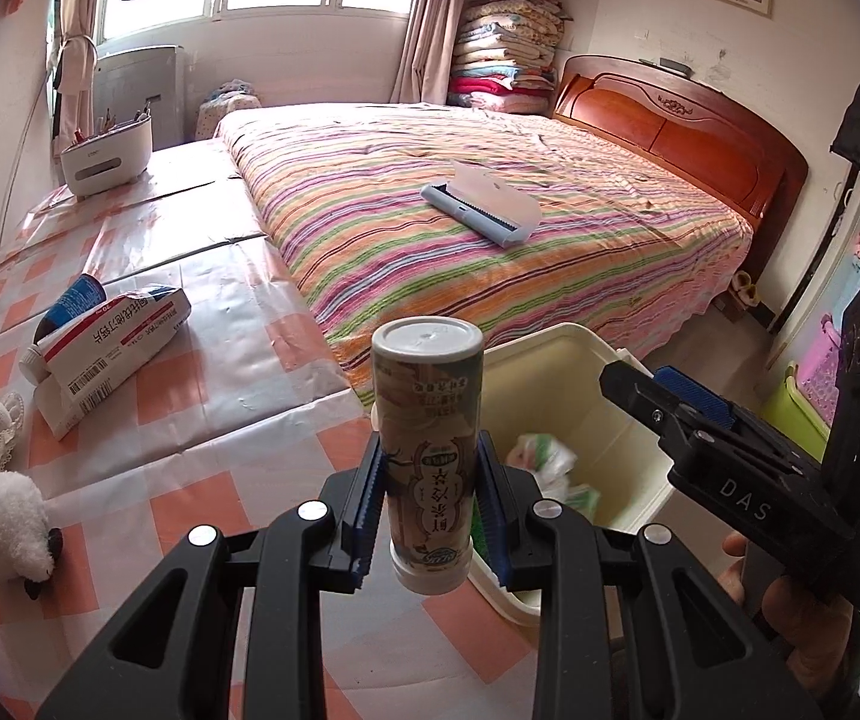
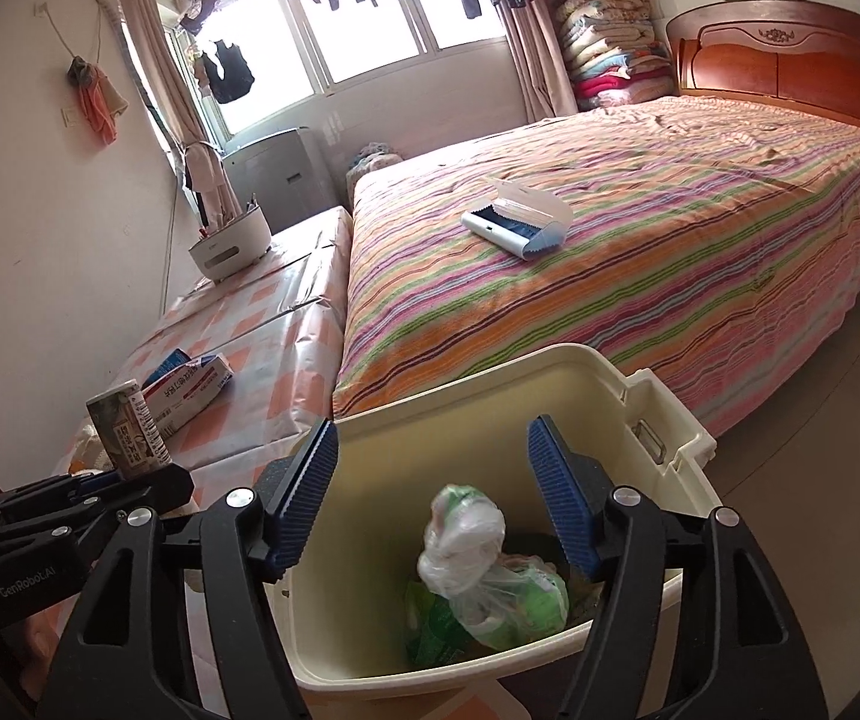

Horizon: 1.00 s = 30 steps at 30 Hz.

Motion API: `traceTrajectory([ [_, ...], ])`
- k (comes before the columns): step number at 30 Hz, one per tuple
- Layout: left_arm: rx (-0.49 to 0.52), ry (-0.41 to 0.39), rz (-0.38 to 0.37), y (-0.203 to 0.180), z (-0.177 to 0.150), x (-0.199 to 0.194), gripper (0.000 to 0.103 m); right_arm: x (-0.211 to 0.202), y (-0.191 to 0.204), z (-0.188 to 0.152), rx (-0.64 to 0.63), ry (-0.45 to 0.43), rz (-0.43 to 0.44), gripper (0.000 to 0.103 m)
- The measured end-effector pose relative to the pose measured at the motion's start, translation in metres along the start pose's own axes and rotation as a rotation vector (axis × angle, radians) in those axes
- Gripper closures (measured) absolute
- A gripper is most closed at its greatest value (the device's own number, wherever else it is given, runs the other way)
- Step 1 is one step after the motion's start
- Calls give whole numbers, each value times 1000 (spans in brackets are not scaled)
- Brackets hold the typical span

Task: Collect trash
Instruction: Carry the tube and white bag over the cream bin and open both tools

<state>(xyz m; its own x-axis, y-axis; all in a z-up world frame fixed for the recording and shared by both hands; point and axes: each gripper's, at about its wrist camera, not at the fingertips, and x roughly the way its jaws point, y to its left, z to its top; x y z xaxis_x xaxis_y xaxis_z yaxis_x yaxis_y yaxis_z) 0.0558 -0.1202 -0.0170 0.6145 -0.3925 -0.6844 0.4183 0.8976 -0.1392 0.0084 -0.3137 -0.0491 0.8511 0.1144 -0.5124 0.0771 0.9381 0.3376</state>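
Two tongs work close to the cream bin, which stands on the floor at the foot of the striped bed and beside the checked surface. The left tongs pinch a slim printed can upright between their blue pads, its white cap up, and hold it above the surface edge just left of the bin's rim. The right tongs stand spread over the bin's open mouth with nothing between their fingers; directly below them, on the bin's floor, lies a knotted clear bag on top of green wrappers. Farther left of the bin, a white-and-red carton and a blue tube lie on the surface, well apart from both tongs.
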Motion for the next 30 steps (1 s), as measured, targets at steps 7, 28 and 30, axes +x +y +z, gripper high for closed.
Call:
traceTrajectory([
  [7, 27, 14, -31, -13, 0, 7, 75, -18, -18, 8, 90, -103, -17, 33],
  [28, 104, 54, -84, -44, 4, 32, 75, -43, -39, 14, 189, -237, -6, 30],
  [30, 108, 58, -90, -47, 5, 36, 74, -45, -41, 14, 197, -243, -4, 30],
])
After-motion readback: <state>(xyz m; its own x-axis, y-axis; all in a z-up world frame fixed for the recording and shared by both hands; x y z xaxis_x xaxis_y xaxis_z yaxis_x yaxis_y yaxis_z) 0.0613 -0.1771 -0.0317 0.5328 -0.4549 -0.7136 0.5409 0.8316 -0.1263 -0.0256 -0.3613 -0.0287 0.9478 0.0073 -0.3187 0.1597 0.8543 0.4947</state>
